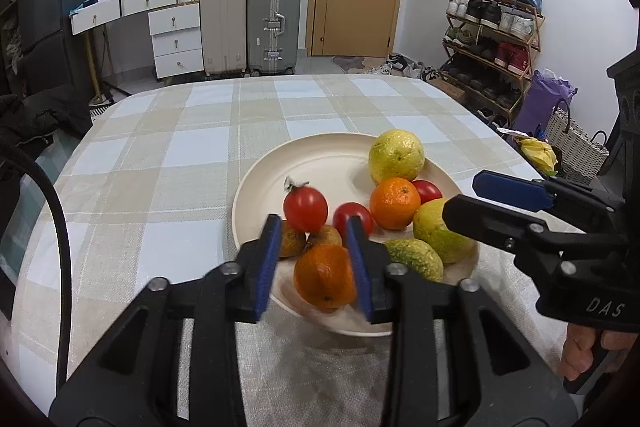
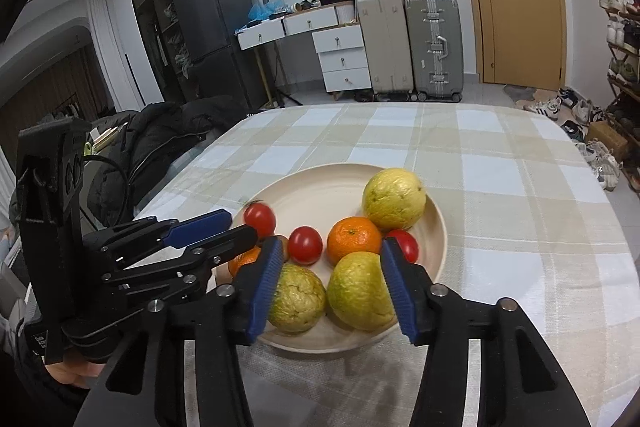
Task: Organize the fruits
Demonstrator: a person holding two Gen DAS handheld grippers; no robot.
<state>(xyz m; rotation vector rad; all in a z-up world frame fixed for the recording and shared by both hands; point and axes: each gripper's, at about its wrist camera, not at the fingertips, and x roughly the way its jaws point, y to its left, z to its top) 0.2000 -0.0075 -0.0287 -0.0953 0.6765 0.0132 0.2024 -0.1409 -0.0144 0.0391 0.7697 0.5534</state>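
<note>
A cream plate (image 1: 256, 195) (image 2: 304, 193) on the checked tablecloth holds the fruit: yellow-green guavas (image 1: 396, 155) (image 2: 394, 198), oranges (image 1: 394, 203) (image 2: 354, 241), red tomatoes (image 1: 305, 208) (image 2: 305, 245) and small brown fruits (image 1: 291, 242). My left gripper (image 1: 316, 267) is open, with an orange (image 1: 325, 277) between its blue pads over the plate's near edge; contact is unclear. My right gripper (image 2: 332, 283) is open, with two guavas (image 2: 360, 291) (image 2: 298, 297) between its fingers. The right gripper also shows in the left wrist view (image 1: 496, 203), and the left in the right wrist view (image 2: 224, 231).
The table (image 1: 160, 155) carries a beige and white checked cloth. A black jacket (image 2: 160, 135) lies off its left edge. Suitcases (image 1: 272, 23), white drawers (image 1: 176, 39), a door and a shoe rack (image 1: 492, 39) stand behind.
</note>
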